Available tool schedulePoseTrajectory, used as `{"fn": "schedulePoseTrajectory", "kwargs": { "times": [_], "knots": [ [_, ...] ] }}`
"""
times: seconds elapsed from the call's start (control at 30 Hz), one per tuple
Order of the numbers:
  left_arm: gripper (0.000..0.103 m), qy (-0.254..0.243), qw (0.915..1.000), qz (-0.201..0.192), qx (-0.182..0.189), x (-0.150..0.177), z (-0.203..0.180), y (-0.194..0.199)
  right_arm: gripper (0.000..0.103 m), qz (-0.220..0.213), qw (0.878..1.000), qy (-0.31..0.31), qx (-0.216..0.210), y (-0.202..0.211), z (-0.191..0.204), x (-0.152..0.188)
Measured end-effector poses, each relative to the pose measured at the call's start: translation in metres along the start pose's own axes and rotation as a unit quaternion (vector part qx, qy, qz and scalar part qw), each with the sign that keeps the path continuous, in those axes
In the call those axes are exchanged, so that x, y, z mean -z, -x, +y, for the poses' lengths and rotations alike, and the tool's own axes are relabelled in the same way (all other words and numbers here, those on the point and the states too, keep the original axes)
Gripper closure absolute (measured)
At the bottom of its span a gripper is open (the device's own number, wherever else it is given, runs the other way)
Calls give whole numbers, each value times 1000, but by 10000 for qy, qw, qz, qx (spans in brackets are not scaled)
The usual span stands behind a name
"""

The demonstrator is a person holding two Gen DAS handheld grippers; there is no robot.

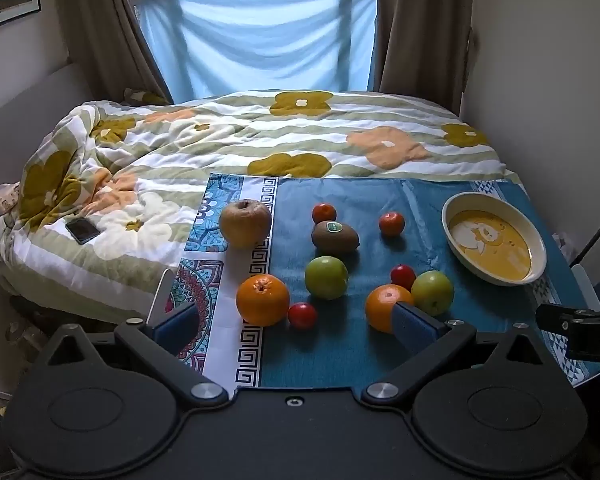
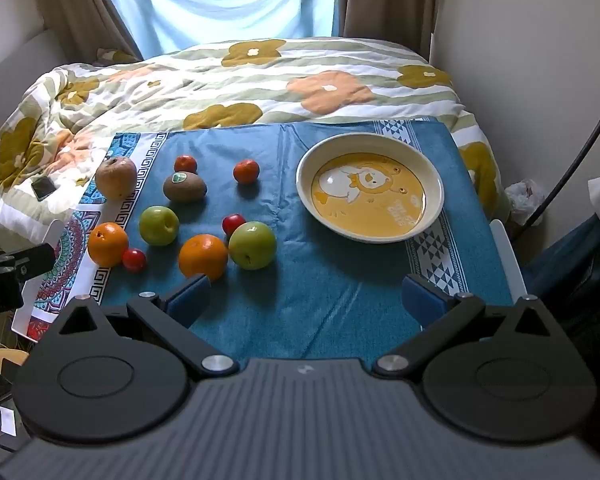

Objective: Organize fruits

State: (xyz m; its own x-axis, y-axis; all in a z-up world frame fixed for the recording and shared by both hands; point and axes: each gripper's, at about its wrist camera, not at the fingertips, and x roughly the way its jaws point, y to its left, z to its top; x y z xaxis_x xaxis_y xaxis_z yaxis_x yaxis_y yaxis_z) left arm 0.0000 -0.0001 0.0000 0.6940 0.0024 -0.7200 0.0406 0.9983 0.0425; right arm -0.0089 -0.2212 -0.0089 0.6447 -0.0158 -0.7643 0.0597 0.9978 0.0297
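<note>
Several fruits lie loose on a blue cloth (image 1: 332, 344) over a small table: a brown pear (image 1: 245, 223), a kiwi (image 1: 335, 237), two oranges (image 1: 262, 299) (image 2: 203, 256), two green apples (image 1: 326, 277) (image 2: 252, 245) and several small red fruits (image 1: 302, 315). A cream bowl (image 2: 432, 184) with a yellow cartoon bottom stands empty at the right. My left gripper (image 1: 296, 330) hangs open above the near fruits, holding nothing. In the right wrist view my right gripper (image 2: 306, 300) is open over bare cloth in front of the bowl.
A bed with a flowered quilt (image 1: 260, 136) lies beyond the table, with a phone (image 1: 82, 230) on it. Walls close in on the right. The other gripper's black body (image 1: 580, 332) shows at the right edge of the left wrist view.
</note>
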Motion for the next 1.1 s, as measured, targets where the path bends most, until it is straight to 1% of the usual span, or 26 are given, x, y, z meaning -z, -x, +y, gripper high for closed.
{"fn": "schedulePoseTrajectory", "kwargs": {
  "times": [0.2,0.23,0.33,0.37,0.57,0.9,1.1],
  "knots": [
    [0,11,10000,-30,46,1,0,2,0,16,10000,-26,-5,0,-4,-2],
    [0,14,10000,-26,49,1,0,2,0,6,10000,3,-1,-1,1,-1],
    [0,-1,10000,-36,57,2,-1,5,0,6,10000,3,-2,-1,1,-1],
    [0,23,10000,18,17,1,3,-2,0,6,10000,4,-7,-1,1,-1],
    [0,21,10000,21,-4,3,6,-6,0,13,10000,-1,-2,-1,2,-1],
    [0,4,10000,23,-93,2,2,-6,0,20,10000,-19,3,-2,1,-1],
    [0,22,10000,29,-74,3,1,-5,0,14,10000,-20,4,-2,2,-1]
  ]
}}
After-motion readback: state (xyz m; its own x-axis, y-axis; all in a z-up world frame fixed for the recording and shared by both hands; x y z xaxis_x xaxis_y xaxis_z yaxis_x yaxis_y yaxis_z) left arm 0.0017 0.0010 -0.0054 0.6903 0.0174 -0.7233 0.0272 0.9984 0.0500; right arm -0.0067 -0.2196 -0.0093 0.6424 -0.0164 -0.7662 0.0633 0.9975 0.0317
